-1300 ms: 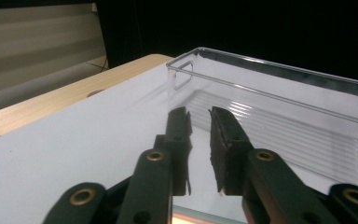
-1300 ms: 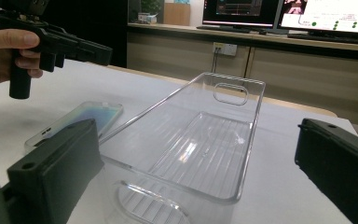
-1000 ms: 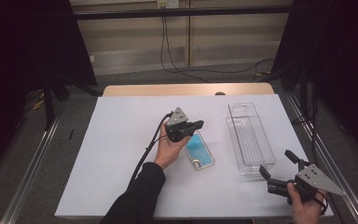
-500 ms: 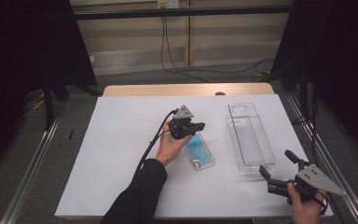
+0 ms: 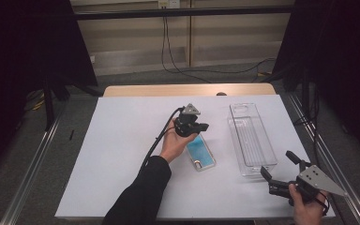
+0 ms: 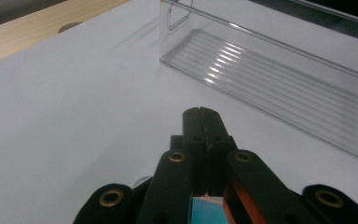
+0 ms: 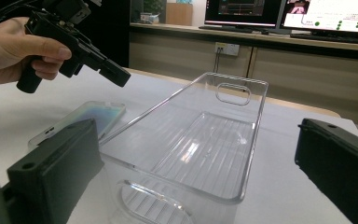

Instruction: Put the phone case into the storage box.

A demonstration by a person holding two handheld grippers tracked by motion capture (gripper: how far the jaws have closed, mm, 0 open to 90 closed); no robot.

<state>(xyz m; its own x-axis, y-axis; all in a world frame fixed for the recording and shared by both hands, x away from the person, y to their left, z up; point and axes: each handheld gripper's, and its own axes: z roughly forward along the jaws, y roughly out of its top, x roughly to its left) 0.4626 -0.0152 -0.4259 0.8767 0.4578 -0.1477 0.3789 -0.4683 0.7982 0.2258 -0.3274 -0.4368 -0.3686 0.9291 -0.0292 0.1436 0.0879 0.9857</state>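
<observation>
Left gripper (image 5: 201, 126), jaws closed and empty, above the phone (image 5: 201, 153) mid-desk; right gripper (image 5: 281, 174), jaws open, at the clear bin's (image 5: 252, 138) near end.

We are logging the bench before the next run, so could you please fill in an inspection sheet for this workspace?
Surface: white table top, clean; wooden strip at its far edge.
Job's things: phone with a blue face lies flat; clear plastic bin beside it, nothing in it.
Clutter: nothing seen.
Grippers: left gripper shut, held above the phone; right gripper open, near the bin's near end.
Cables: left gripper's cable trails along the forearm; wall cables behind.
Surroundings: black curtains, grey floor, monitors.
</observation>
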